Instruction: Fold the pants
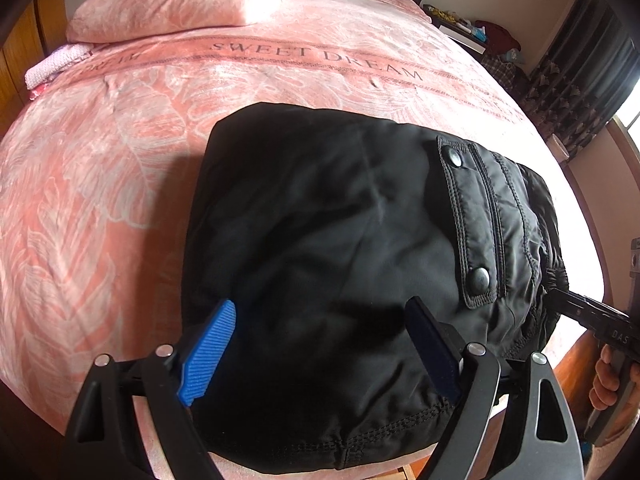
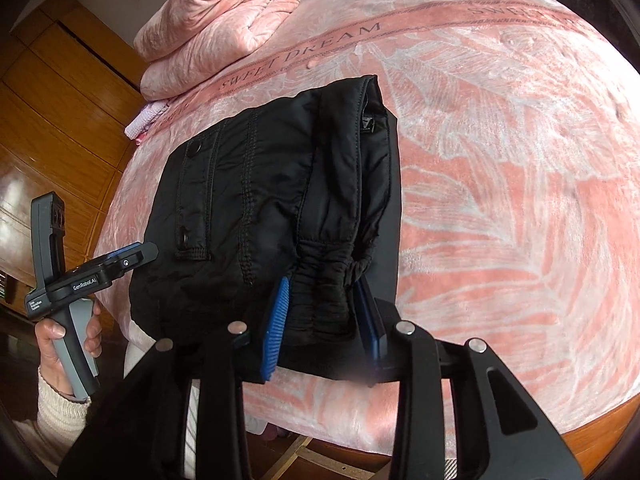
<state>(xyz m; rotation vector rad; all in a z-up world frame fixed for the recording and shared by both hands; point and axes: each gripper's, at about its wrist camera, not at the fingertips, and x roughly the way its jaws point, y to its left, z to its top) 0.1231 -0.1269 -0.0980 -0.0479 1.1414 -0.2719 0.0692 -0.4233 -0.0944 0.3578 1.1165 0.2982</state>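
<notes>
The black pants (image 1: 320,220) lie folded into a thick bundle near the front edge of the pink bed (image 1: 120,160), with a snap-button pocket flap (image 1: 468,216) on top. My left gripper (image 1: 320,350) stands wide open above the bundle's near edge, nothing pinched between its blue pads. In the right wrist view the pants (image 2: 256,208) show their gathered elastic band (image 2: 326,300) lying between the pads of my right gripper (image 2: 322,324). Those jaws stand partly apart, and the left pad's ribbed face is bare. The left gripper (image 2: 132,256) hovers at the bundle's left side.
A folded pink quilt (image 1: 180,4) and a pillow sit at the head of the bed. Wooden wardrobe doors (image 2: 60,120) line the left side. A cluttered nightstand (image 1: 472,28) and patterned curtains (image 1: 580,80) stand at the far right. A hand (image 2: 60,340) in a cream sleeve holds the left gripper's handle.
</notes>
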